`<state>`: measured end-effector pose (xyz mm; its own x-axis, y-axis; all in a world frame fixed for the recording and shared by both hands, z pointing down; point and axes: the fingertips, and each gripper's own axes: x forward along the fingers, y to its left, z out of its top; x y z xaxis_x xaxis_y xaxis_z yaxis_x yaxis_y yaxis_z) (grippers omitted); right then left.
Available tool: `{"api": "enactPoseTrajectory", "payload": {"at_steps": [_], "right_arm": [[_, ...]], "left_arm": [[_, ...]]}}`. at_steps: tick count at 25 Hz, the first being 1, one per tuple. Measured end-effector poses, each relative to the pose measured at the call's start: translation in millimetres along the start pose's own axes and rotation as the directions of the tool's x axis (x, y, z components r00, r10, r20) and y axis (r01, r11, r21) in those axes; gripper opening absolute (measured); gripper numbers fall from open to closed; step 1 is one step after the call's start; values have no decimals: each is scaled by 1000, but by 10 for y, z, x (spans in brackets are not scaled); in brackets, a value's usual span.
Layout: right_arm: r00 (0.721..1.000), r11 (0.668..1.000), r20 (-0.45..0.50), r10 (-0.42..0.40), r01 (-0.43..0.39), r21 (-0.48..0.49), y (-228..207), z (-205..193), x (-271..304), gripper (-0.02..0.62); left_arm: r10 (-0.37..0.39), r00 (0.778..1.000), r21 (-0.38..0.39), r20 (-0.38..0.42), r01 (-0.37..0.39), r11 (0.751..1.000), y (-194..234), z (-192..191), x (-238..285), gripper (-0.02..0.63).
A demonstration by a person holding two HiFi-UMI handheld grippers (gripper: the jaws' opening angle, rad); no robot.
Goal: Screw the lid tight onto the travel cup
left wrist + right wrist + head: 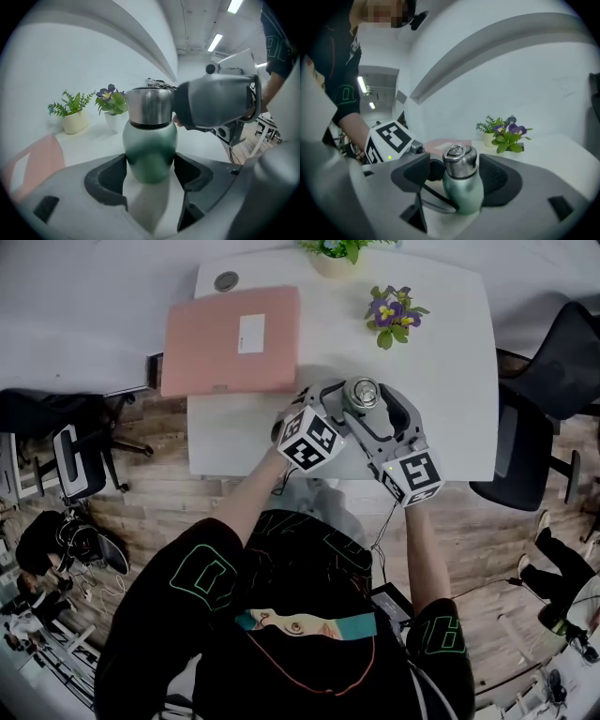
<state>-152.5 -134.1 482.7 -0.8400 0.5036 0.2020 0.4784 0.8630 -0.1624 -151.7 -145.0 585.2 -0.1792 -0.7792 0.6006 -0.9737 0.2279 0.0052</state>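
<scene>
1. Steel lid (459, 159) sits on the green cup (150, 150), which stands upright on the white table (441, 427) close to its near edge, right of a pink case (232, 341) and nearer than the flower pot (394, 315)
2. Low on the green body the left gripper (150, 171) is clamped: both pads press on the cup's sides, so the cup is braced against turning
3. At lid height the right gripper (459, 176) reaches in from the near right with its jaws spread; the lid stands between the pads with a clear gap on at least one side, so nothing is gripped there
4. Step in hand, as I judge it: the lid is seated and the right gripper stands ready to take hold for a twist. Whether the lid is already tight I cannot tell; only a dark seam shows between lid and body
5. Next move calls for the right jaws to close squarely on the lid, not on the green shoulder, then a turn in the tightening sense while the left gripper holds the body firm; a slack hold there would let the whole cup spin
</scene>
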Motion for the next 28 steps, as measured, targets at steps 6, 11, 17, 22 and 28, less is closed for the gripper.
{"api": "enactPoseTrajectory", "payload": {"at_steps": [6, 11, 17, 22, 28], "right_arm": [[984, 972, -105, 143, -159, -171, -27, 6, -18, 341], [955, 941, -195, 222, -263, -213, -38, 63, -12, 336], [909, 901, -219, 355, -395, -181, 20, 121, 14, 281], [895, 887, -229, 382, -425, -181, 24, 105, 22, 242], [976, 968, -87, 201, -211, -136, -32, 93, 22, 244]], "left_arm": [[-12, 1000, -9, -2, 12, 1000, -8, -16, -9, 327], [-27, 1000, -16, 1, 27, 1000, -13, -11, -18, 327], [-34, 999, -21, 1, 34, 999, -21, -20, -7, 327], [-40, 999, -22, -6, 40, 999, -21, -31, -5, 327], [-37, 999, -23, -5, 37, 999, -22, -39, -14, 327]]}}
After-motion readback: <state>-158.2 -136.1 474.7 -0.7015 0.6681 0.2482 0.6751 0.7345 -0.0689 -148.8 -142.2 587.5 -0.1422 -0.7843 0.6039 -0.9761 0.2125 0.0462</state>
